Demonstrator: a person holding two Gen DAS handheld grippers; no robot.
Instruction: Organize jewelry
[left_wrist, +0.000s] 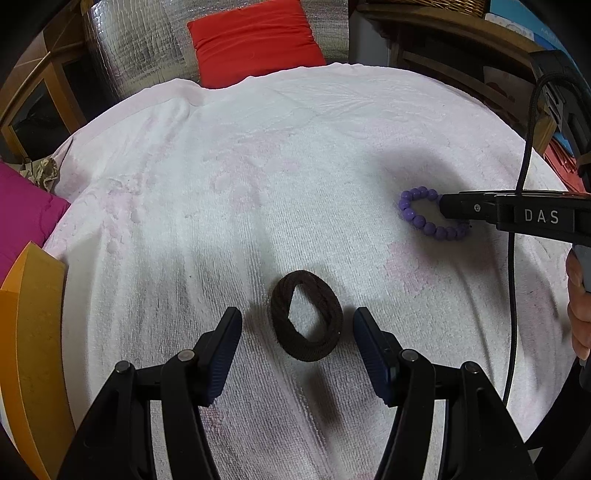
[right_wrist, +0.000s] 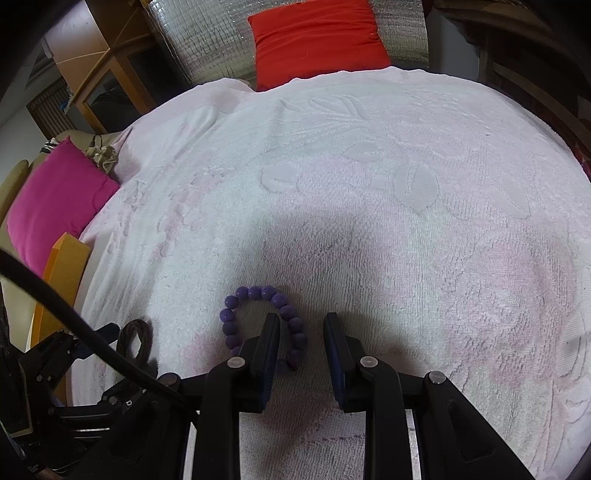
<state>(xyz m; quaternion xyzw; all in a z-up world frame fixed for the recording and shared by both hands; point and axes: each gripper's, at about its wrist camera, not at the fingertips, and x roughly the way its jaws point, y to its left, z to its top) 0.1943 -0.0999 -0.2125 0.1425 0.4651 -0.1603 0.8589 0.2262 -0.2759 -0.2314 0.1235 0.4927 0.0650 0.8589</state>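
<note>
A pale pink towel (right_wrist: 406, 221) covers the surface, cushions behind it. My left claw (left_wrist: 297, 325) hangs wide open, holding nothing, the brown band (left_wrist: 306, 315) lying flat between its fingers. My right claw (right_wrist: 301, 325) is part open and empty, astride the right side of the purple bead bracelet (right_wrist: 264, 319). Its near beads are hidden under the left finger, so I cannot tell whether they touch.

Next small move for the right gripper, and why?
Probably close the right gripper: its jaws are open and one finger sits inside the loop of the purple bead bracelet, so the strand's right side lies between them. The left gripper is open around the brown band.
</note>
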